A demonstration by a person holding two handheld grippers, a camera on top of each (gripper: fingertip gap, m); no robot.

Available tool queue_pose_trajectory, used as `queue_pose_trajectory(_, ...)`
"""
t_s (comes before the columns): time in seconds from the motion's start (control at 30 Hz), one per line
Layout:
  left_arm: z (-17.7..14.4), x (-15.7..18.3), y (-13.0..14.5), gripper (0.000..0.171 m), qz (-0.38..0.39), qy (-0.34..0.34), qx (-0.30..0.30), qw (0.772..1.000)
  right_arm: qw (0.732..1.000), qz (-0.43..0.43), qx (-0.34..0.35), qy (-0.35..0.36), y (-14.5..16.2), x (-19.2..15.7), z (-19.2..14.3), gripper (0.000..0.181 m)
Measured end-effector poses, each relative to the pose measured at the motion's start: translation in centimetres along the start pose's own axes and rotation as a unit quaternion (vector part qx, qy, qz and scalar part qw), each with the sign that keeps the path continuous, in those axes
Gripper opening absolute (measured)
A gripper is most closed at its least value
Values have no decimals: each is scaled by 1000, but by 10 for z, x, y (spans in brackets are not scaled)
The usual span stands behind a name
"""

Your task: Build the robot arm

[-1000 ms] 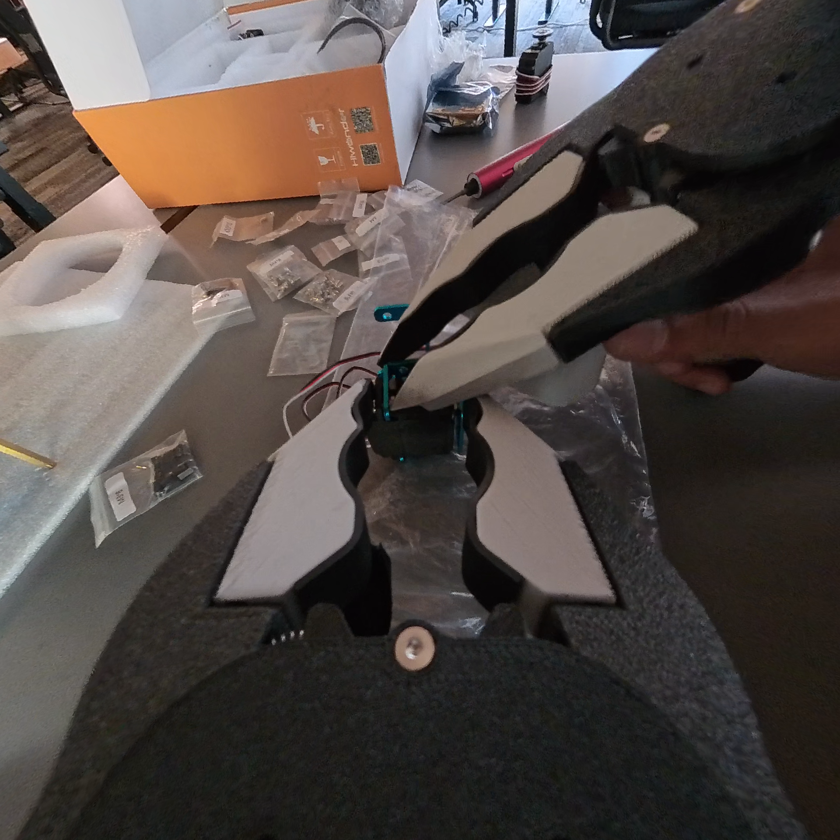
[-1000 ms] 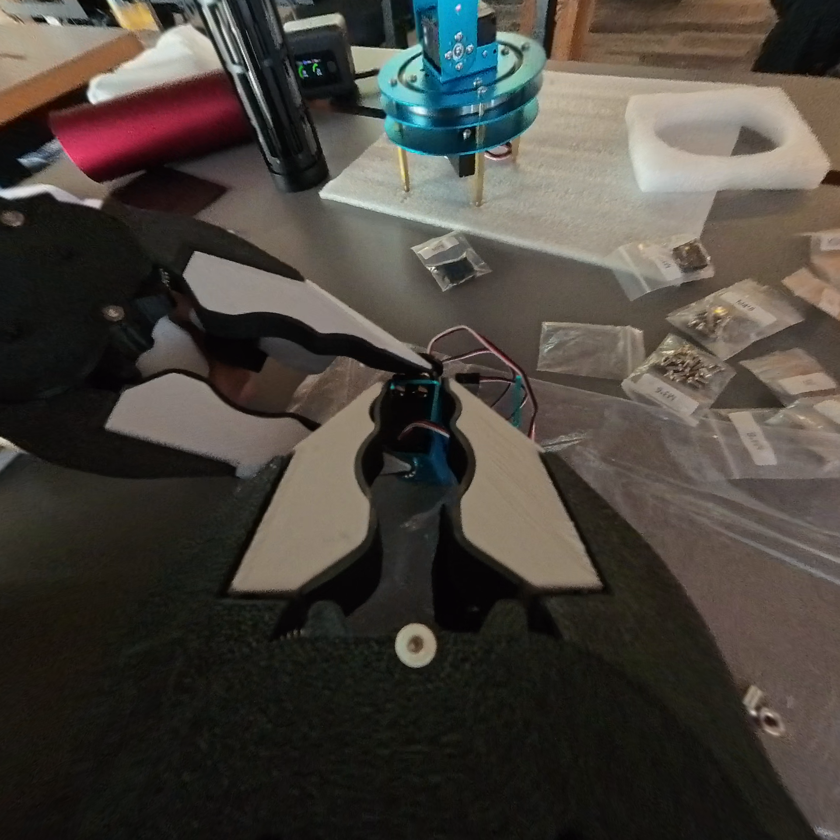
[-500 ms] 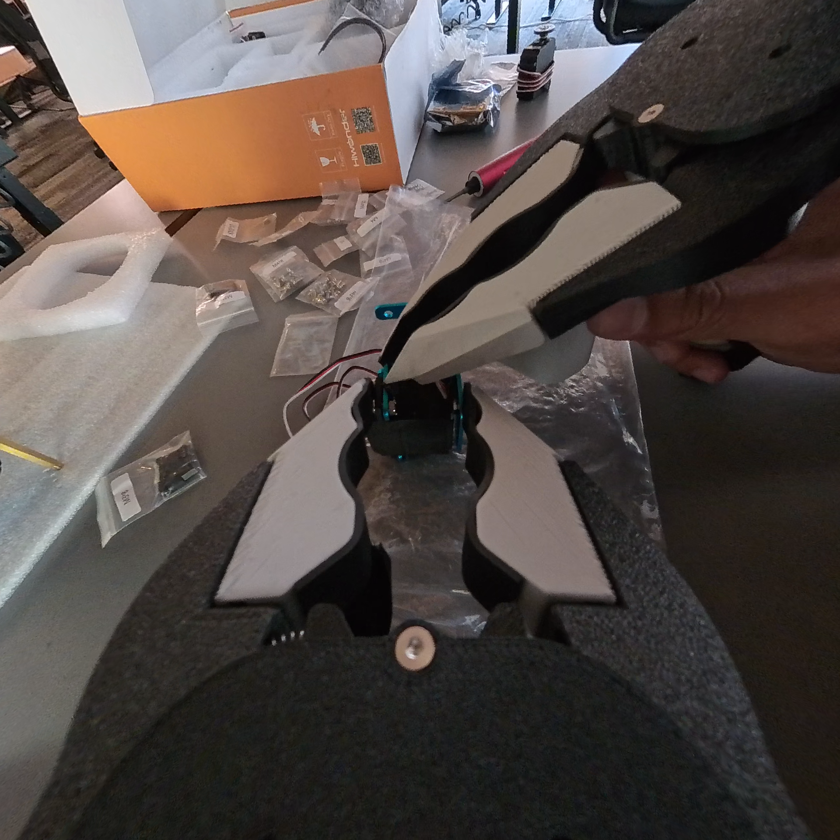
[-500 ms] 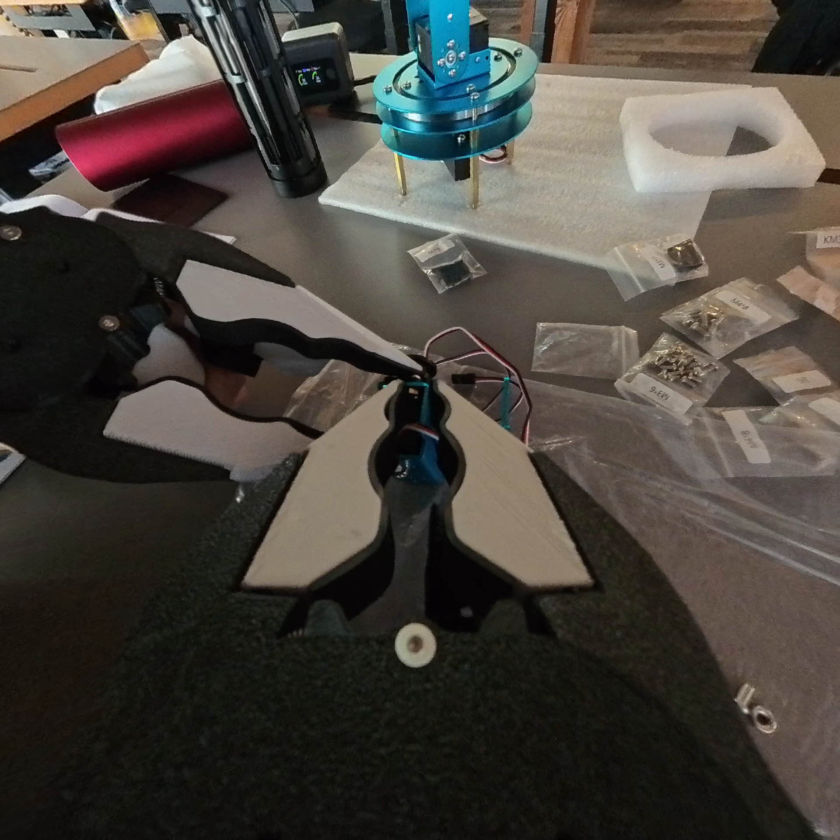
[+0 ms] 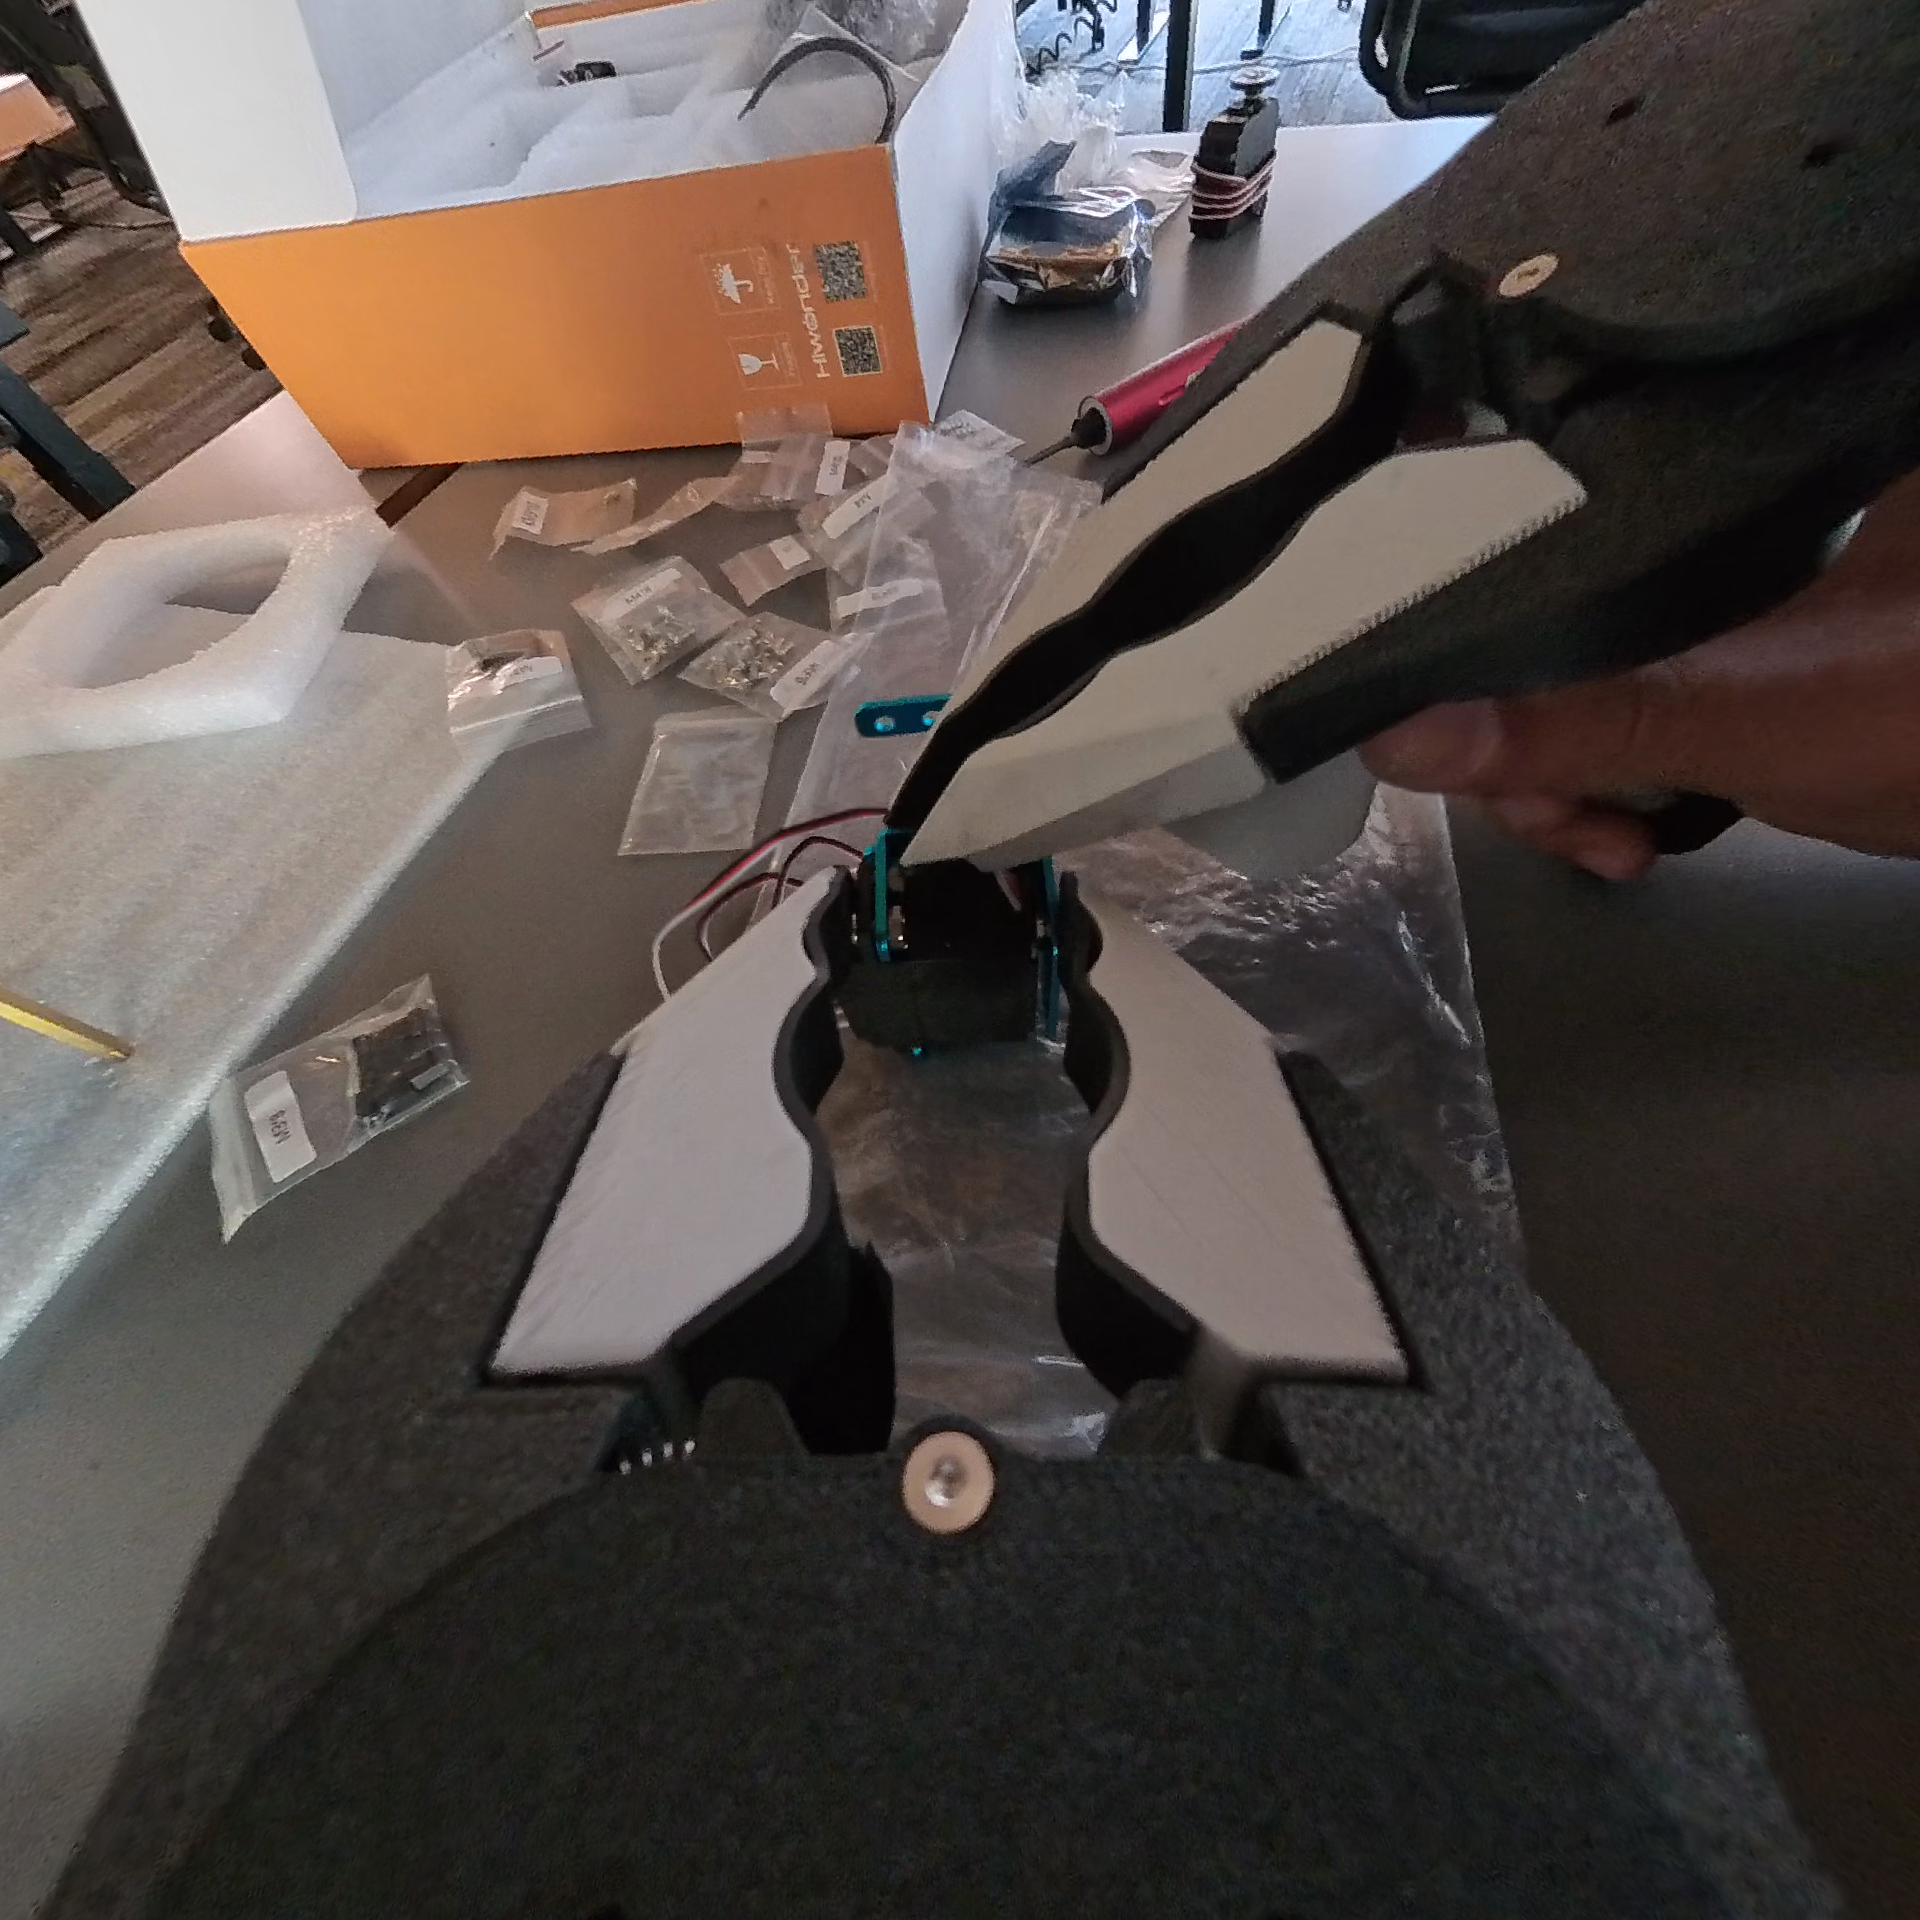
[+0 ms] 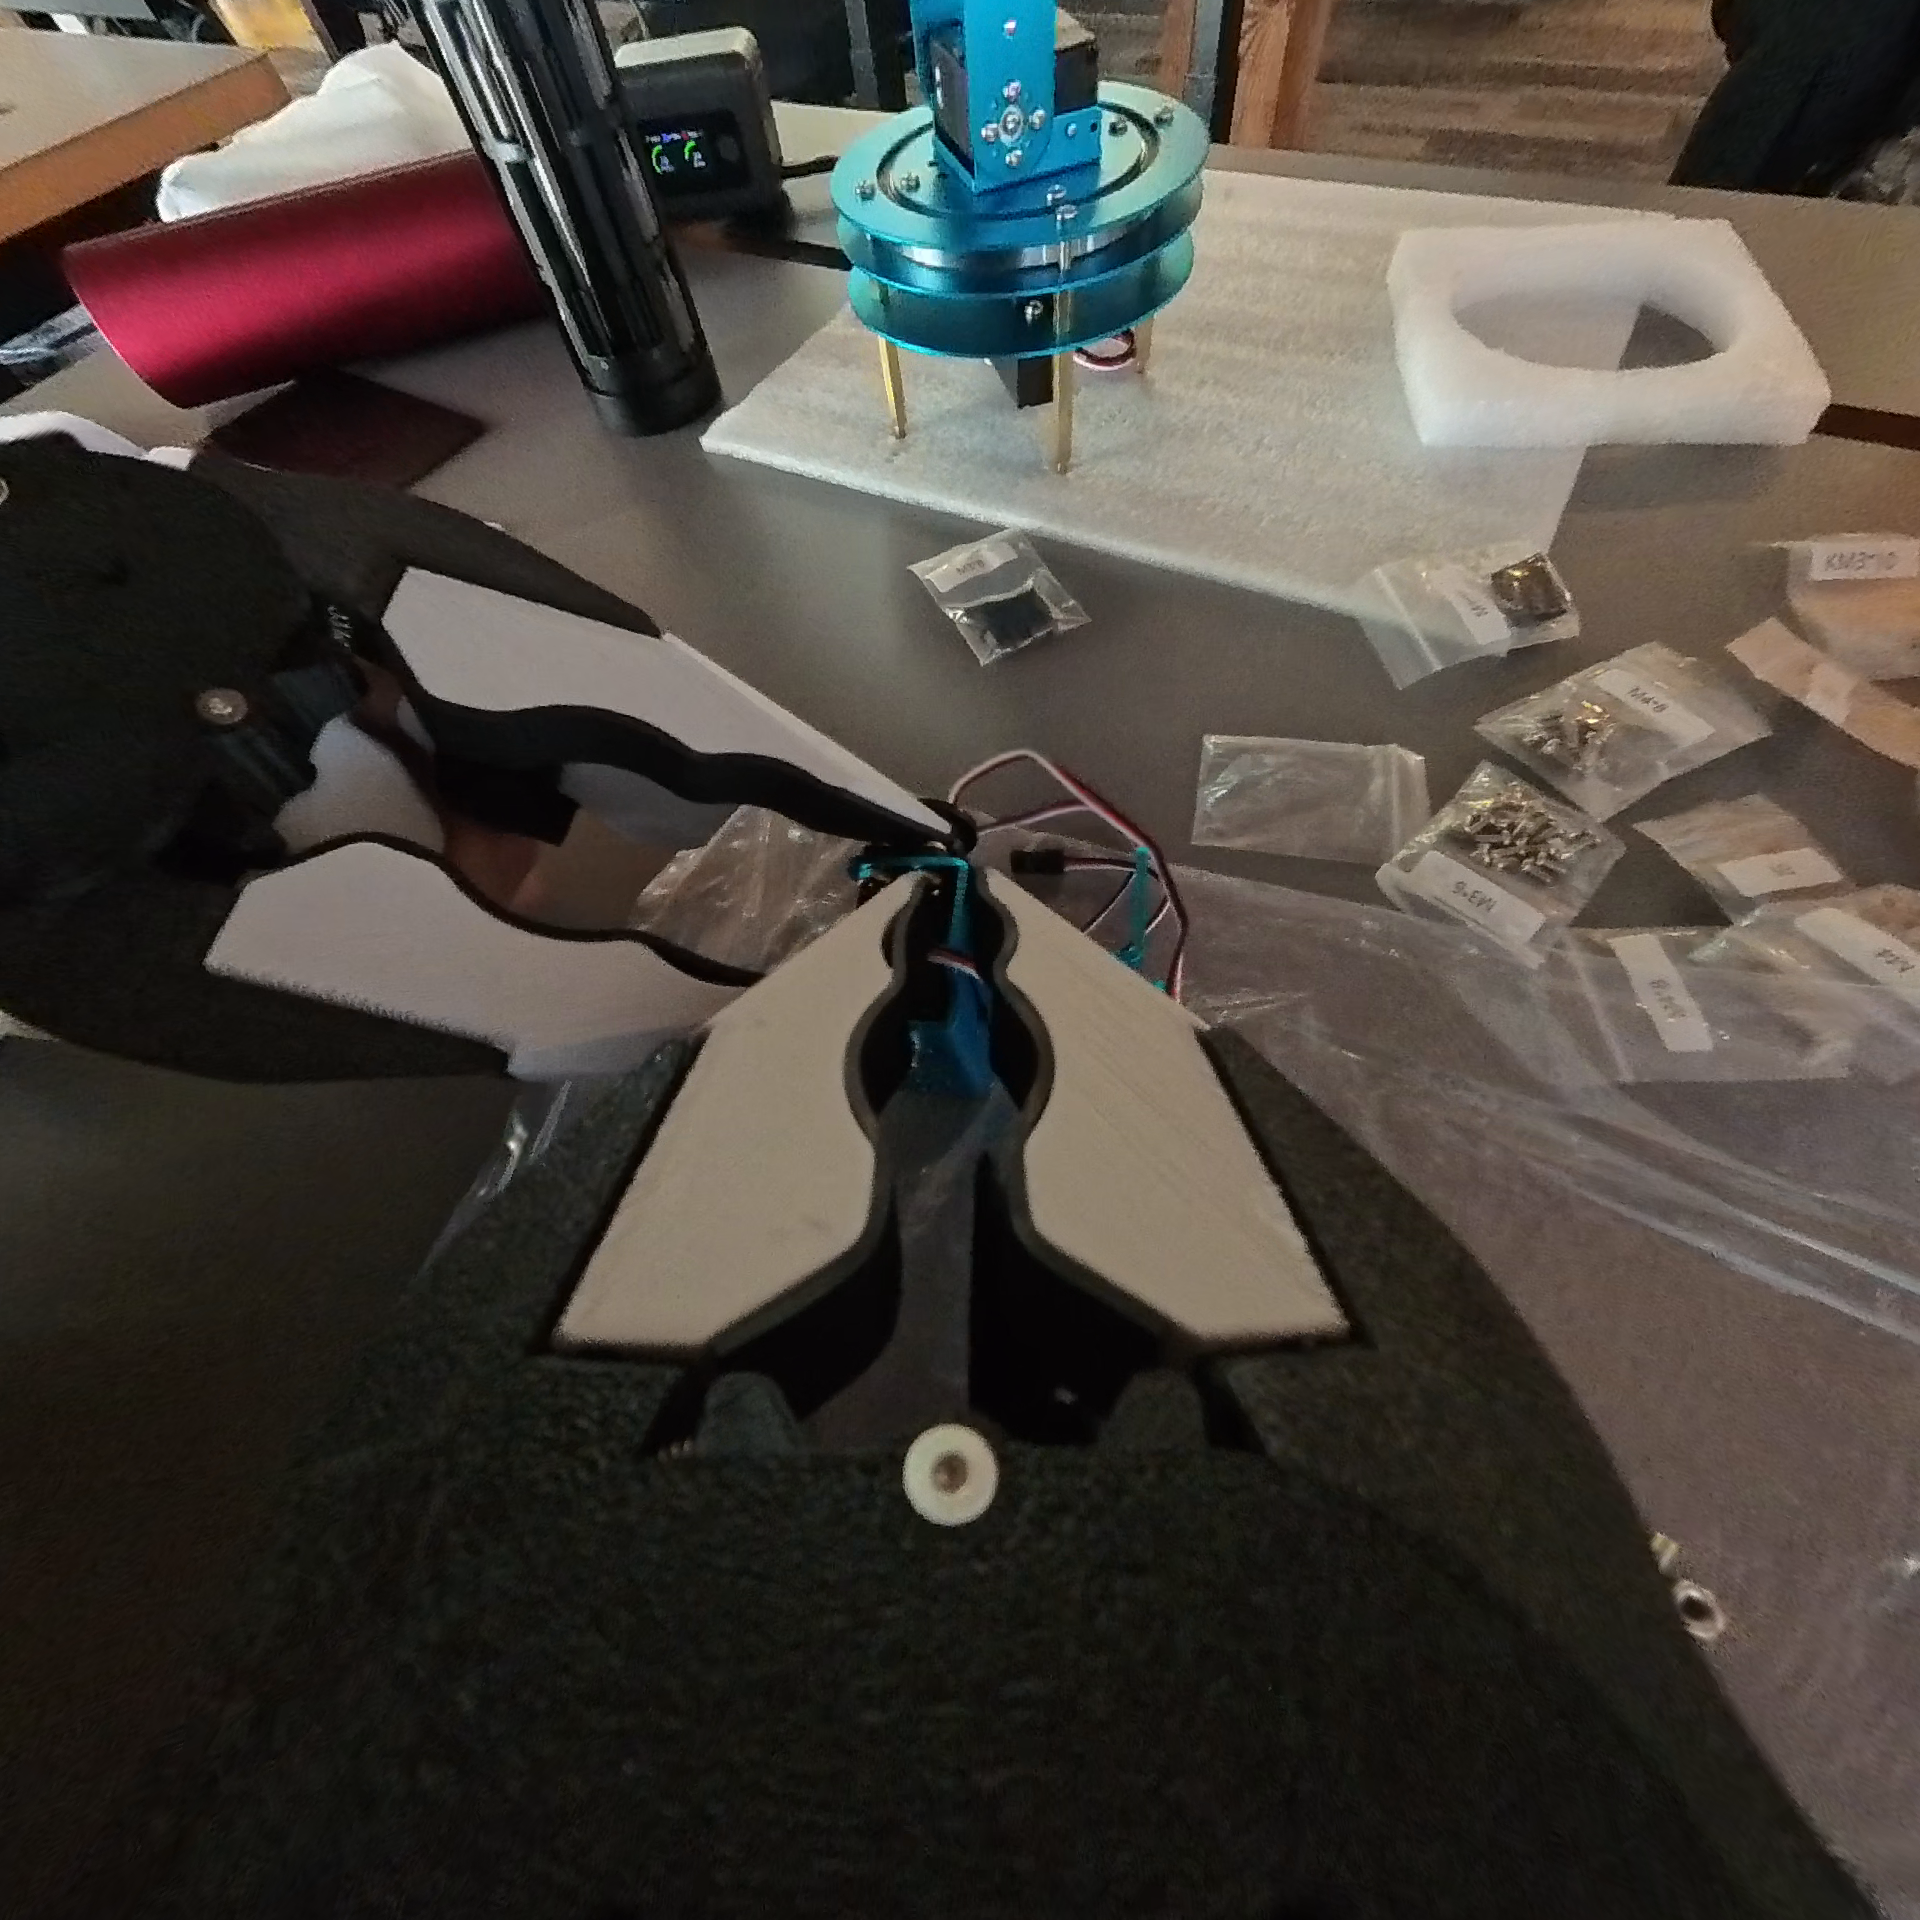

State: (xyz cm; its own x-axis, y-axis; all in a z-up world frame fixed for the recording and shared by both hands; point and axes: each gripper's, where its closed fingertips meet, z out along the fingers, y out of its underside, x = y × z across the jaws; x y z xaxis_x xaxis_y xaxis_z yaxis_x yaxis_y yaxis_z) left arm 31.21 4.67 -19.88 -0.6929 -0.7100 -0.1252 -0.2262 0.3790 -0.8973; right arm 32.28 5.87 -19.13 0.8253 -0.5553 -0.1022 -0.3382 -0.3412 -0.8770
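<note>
A black servo (image 5: 935,982) in a teal metal bracket (image 5: 883,914), with red, white and black wires (image 5: 769,862), sits over a clear plastic bag on the grey table. My left gripper (image 5: 951,914) is shut on this servo and bracket at its fingertips. My right gripper (image 6: 951,883) is shut on a teal plate of the bracket (image 6: 945,1039). In the left wrist view it reaches in from the upper right (image 5: 914,831), held by a hand (image 5: 1662,748). One left gripper finger (image 6: 623,686) shows at the left of the right wrist view.
An orange and white box (image 5: 582,301), a red screwdriver (image 5: 1153,384), a foam ring (image 5: 177,644) and small screw bags (image 5: 665,623) lie beyond. A teal round base on brass legs (image 6: 1018,239), a black cylinder (image 6: 592,208) and a red tube (image 6: 312,281) stand behind. Only a small space, under 4 cm, lies between the two pairs of fingers.
My right gripper's jaws have narrowed from partly open to shut on the teal bracket. The left gripper has kept its hold on the servo and barely moved.
</note>
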Motion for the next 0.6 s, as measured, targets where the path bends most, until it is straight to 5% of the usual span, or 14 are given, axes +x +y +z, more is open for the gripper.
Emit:
queue_pose_trajectory(0.43, 0, 1, 0, 39, 6, -1, 0, 1000, 999, -31, -12, 3, 3, -2, 2, 10)
queue_pose_trajectory(0.6, 0, 1, 0, 39, 9, -2, 0, 1000, 995, 77, -5, -56, -1, -1, 0, 5)
